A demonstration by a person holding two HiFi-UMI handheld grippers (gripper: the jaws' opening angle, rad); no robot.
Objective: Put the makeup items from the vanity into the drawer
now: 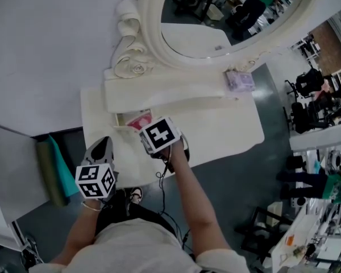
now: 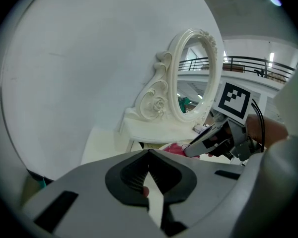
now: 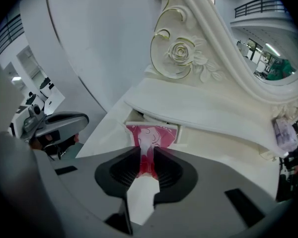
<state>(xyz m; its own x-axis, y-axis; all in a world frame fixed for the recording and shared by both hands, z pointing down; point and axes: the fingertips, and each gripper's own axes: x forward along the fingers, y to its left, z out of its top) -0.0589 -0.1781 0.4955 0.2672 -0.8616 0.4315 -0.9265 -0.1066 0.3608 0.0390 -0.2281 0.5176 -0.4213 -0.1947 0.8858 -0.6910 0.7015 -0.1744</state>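
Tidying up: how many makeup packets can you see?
2: a pink packet in the right gripper at the drawer, a lilac packet on the vanity by the mirror. Others may be hidden.

Big work hall (desks (image 1: 315, 232), balcony railing (image 2: 248, 60)).

Head view looks steeply down; both gripper views face the vanity (image 1: 227, 127)
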